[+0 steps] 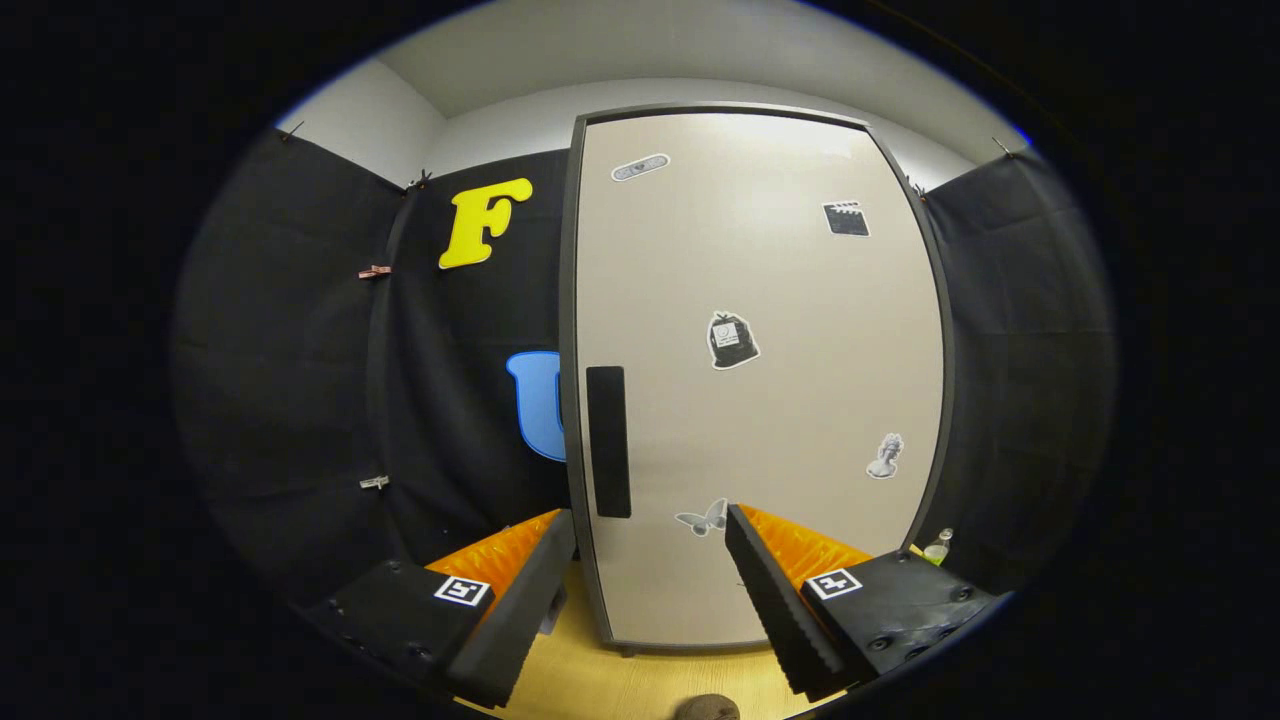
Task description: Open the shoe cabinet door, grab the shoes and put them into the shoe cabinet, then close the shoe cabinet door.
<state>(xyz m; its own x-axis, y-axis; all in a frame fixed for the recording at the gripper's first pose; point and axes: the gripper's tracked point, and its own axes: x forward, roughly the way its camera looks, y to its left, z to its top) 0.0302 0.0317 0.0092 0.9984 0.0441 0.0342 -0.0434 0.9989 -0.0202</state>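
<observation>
While the claw is held wide before the closed shoe cabinet door, its black handle could be missed if approached off-line

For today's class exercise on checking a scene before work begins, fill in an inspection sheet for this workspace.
Surface: pale wooden floor under the cabinet.
Job's things: shoe cabinet door closed, upright; black handle near its left edge; stickers on its face.
Clutter: small bottle on the floor right of the cabinet; a brown rounded thing nearer than the fingers, unclear what.
Grippers: gripper open, fingers apart, holding nothing, short of the door.
Cables: nothing seen.
Surroundings: black cloth wall with clips; white wall and ceiling above.
</observation>
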